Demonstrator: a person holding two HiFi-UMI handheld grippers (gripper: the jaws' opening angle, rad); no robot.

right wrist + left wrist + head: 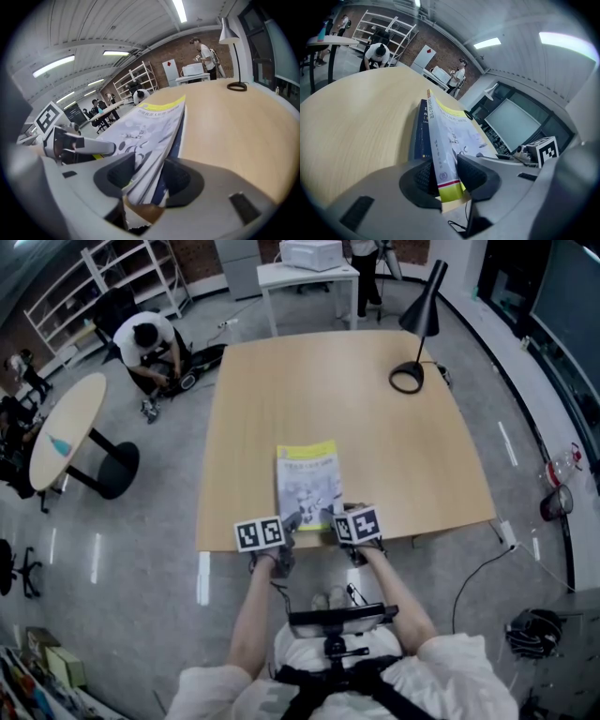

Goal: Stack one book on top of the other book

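Note:
A white and yellow book (307, 479) lies on top of a dark blue book (423, 131) near the front edge of the wooden table (328, 390). My left gripper (291, 521) is shut on the upper book's near left corner (445, 173), which is lifted a little. My right gripper (330, 517) is at the near right corner. There the upper book's pages (150, 126) sit loosely between the jaws, whose pads stand apart from them. The blue book (176, 136) shows as a dark strip under the pages.
A black desk lamp (417, 334) stands at the table's far right. A person (150, 348) crouches on the floor at the far left, by a round table (66, 427). A white table with a printer (309, 277) stands beyond.

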